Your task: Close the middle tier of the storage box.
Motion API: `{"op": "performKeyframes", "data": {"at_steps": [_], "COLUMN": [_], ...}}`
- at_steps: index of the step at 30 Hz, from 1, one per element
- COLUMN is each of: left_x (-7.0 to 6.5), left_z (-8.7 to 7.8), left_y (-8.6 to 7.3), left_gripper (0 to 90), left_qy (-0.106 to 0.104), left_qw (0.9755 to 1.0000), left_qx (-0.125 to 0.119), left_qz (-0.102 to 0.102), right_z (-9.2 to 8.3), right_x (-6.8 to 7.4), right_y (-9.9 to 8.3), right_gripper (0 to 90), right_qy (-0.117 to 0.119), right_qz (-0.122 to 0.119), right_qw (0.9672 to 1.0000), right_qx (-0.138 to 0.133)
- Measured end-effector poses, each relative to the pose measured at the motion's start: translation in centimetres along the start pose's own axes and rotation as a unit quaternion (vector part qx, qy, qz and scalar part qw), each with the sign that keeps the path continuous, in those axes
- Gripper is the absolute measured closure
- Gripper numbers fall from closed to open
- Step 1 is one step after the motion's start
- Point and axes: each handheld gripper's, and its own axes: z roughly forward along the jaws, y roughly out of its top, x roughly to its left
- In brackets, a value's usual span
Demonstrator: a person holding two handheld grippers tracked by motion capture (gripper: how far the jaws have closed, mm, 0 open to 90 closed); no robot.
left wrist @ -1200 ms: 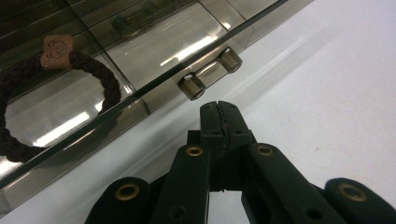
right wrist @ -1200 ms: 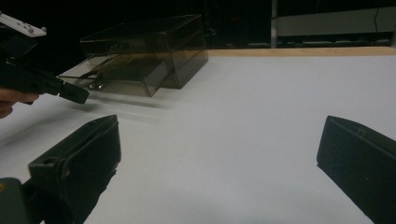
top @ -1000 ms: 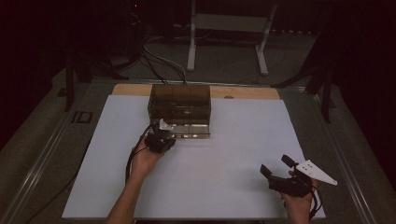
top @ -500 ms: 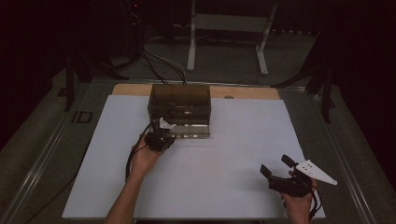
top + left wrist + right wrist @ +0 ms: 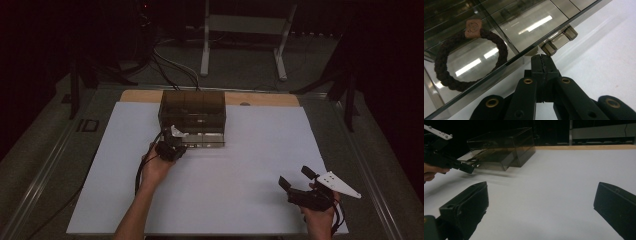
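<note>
A smoked see-through drawer box [image 5: 192, 107] stands at the back middle of the white sheet [image 5: 250, 165]. Its bottom drawer [image 5: 524, 27] is pulled partly out toward me. A dark brown braided hair tie [image 5: 439, 67] with a small tan tag [image 5: 473, 27] lies inside. My left gripper [image 5: 182, 145] is shut, its tips [image 5: 541, 58] against the drawer's front edge just below the small handle [image 5: 559, 41]; I see nothing between the jaws. My right gripper [image 5: 295, 179] rests open near the front right of the sheet, its jaws [image 5: 541, 192] wide apart over bare sheet.
A wooden strip [image 5: 260, 99] runs behind the box. Past the table stand a metal frame's legs [image 5: 206, 50] and loose cables [image 5: 170, 67]. A small dark plate [image 5: 90, 125] sits on the grey rim left of the sheet.
</note>
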Motion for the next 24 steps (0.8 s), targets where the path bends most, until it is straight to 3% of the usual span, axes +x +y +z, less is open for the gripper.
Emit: {"op": "performKeyframes", "data": {"at_steps": [24], "left_x": [0.3], "left_z": [-0.1], "left_y": [1.2], "left_gripper": [90.0], "left_qy": [0.018], "left_qw": [0.9998], "left_qx": [-0.003], "left_qz": [-0.005], "right_z": [0.0], "right_x": [0.0], "right_y": [0.0], "right_gripper": [0.0], "right_qy": [0.0], "right_qz": [-0.001], "right_qw": [1.0], "right_qx": [-0.001]}}
